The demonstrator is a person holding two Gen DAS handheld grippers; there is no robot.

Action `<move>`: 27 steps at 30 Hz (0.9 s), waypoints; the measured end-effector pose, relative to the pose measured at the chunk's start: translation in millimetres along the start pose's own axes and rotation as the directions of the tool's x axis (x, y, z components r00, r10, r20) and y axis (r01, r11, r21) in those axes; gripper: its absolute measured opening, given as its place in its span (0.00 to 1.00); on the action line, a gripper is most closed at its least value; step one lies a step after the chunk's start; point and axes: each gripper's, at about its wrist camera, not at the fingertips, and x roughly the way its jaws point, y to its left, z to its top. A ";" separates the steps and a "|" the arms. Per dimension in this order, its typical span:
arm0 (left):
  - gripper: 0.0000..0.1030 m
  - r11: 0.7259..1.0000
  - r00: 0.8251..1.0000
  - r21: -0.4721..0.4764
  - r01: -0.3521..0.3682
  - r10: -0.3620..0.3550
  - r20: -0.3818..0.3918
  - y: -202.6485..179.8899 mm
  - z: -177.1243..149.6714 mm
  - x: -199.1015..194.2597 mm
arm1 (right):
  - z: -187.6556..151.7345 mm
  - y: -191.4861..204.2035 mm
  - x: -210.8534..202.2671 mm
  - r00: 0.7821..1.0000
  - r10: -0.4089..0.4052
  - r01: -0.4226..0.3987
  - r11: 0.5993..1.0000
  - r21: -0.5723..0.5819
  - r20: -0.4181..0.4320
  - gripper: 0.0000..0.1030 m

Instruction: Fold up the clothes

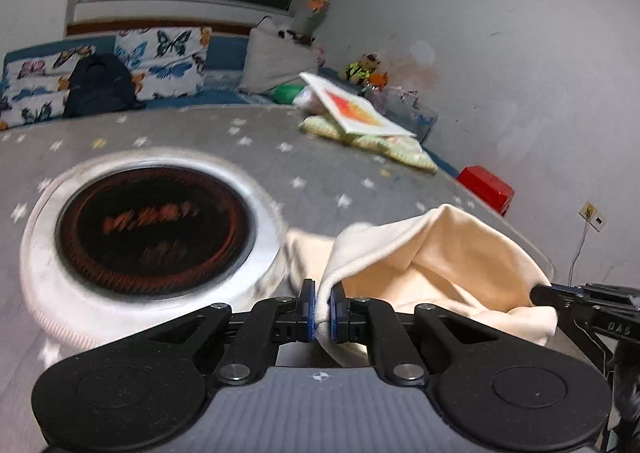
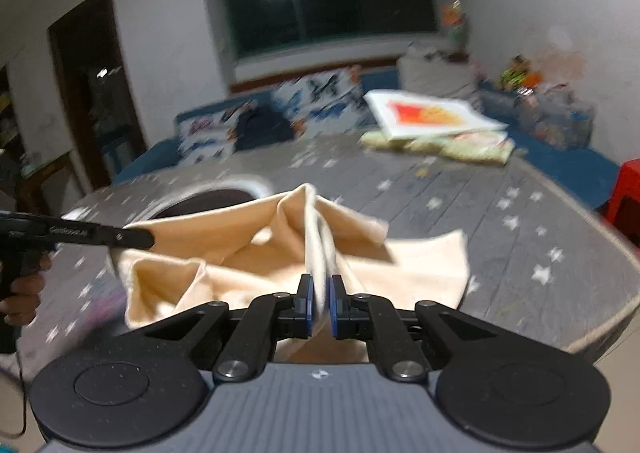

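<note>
A cream garment (image 1: 440,265) hangs bunched between both grippers above a grey star-patterned table (image 1: 280,157). My left gripper (image 1: 323,309) is shut on one edge of it. My right gripper (image 2: 320,303) is shut on another edge of the same cream garment (image 2: 248,249). The right gripper's fingers show at the right edge of the left wrist view (image 1: 560,293), pinching the cloth. The left gripper shows at the left of the right wrist view (image 2: 132,239), also on the cloth. The lower part of the garment rests on the table.
A round white ring with a dark centre (image 1: 156,225) lies on the table to the left. A white board with an orange print (image 1: 360,109) rests on green cloth at the far side. A red stool (image 1: 486,187) stands beside the table. A butterfly-patterned sofa (image 1: 160,61) is behind.
</note>
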 end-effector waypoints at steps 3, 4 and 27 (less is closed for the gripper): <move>0.07 1.000 1.000 -0.013 -0.024 0.024 -0.013 10.9 -17.0 -12.8 | -8.7 8.2 -4.8 0.997 0.035 -0.037 0.999 -0.028 -0.063 0.07; 0.07 0.999 0.999 -0.023 -0.034 0.033 -0.019 15.0 -24.3 -16.8 | -12.1 12.1 -5.6 0.995 0.049 -0.052 0.998 -0.041 -0.084 0.07; 0.29 0.963 0.984 0.205 -0.174 0.175 0.015 7.8 -64.2 -63.0 | -17.7 107.2 65.1 0.976 0.126 -0.192 0.881 -0.432 -0.177 0.31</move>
